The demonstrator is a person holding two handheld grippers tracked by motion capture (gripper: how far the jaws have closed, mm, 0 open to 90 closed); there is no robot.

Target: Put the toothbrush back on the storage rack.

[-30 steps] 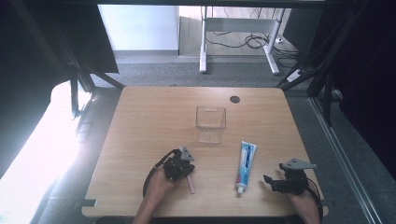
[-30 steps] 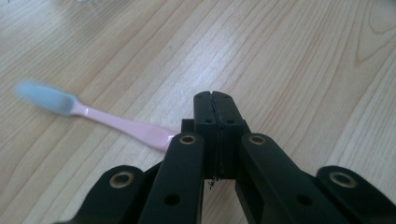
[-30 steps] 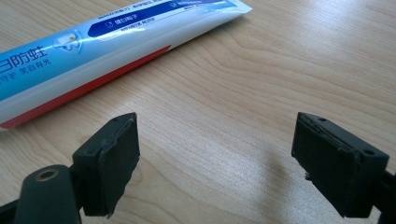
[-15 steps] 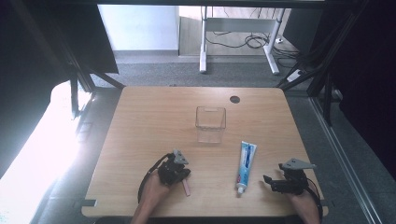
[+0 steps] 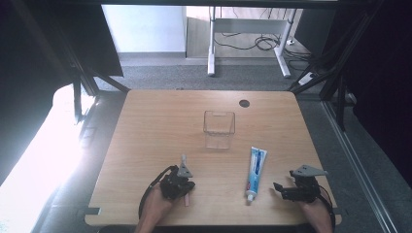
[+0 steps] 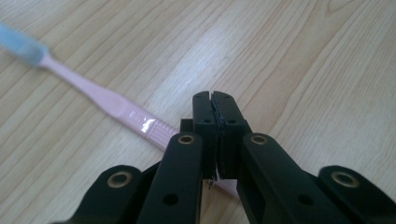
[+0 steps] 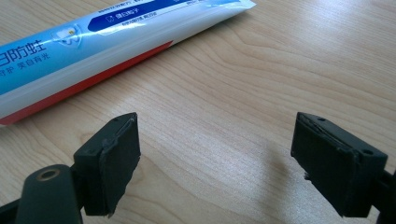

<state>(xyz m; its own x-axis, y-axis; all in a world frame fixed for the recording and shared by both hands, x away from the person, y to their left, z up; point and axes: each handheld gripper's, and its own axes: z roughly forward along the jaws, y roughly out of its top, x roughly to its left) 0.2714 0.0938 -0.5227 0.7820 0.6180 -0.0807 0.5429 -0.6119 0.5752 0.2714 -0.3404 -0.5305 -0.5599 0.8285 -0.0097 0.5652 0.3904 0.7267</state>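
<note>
A pink toothbrush (image 6: 107,100) with a pale blue head lies flat on the wooden table (image 5: 145,136). My left gripper (image 6: 215,100) is shut right over its handle, pads pressed together, and the handle passes underneath them. From above, the left gripper (image 5: 180,187) sits near the front edge with the toothbrush's pink end (image 5: 185,200) poking out beside it. A blue and white toothpaste tube (image 5: 255,170) lies right of centre. My right gripper (image 5: 278,188) rests just right of the tube's cap end. It stands open over bare wood (image 7: 215,154), with the toothpaste tube (image 7: 93,37) ahead on the left.
A clear square container (image 5: 219,128) stands upright at the table's middle, beyond both grippers. A dark round hole (image 5: 244,103) sits near the far edge. Metal frame legs and cables lie on the floor beyond the table.
My left gripper has drawn back a little toward the front edge and to the left. The right gripper, toothpaste tube and container have stayed put.
</note>
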